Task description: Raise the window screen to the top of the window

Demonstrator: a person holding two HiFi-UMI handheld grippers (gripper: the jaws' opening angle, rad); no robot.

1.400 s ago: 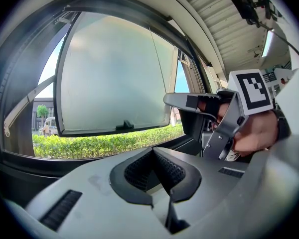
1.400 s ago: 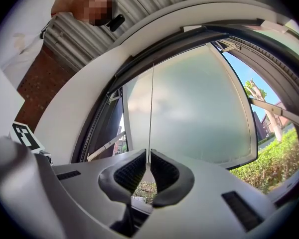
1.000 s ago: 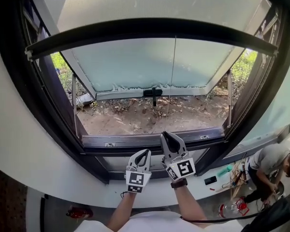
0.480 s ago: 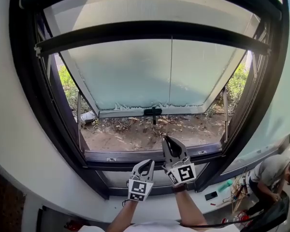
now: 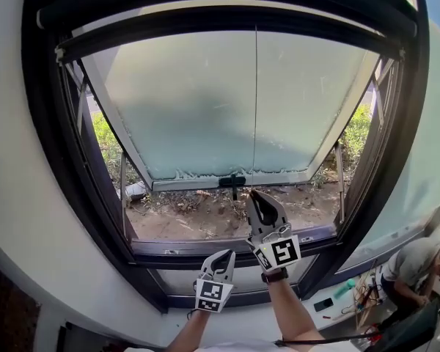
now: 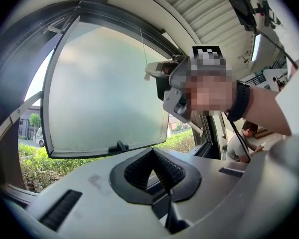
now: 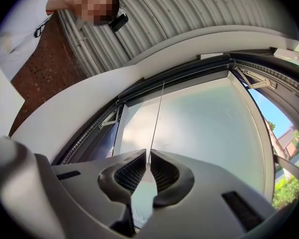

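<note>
The seemingly light screen bar (image 5: 205, 22) is worked by its thin, limp cord (image 5: 254, 108), pinched mid-frame in the right tongs (image 5: 258, 196); the left tongs (image 5: 224, 257) are closed on nothing.

The head view looked forward and down at the frosted pane (image 5: 198, 101), with the left gripper (image 5: 223, 256) and right gripper (image 5: 257, 195) close at six o'clock. Each gripper view rode just behind its jaws — the right tilted upward. All three shared the pane and its cord (image 5: 254, 108) toward twelve o'clock.
</note>
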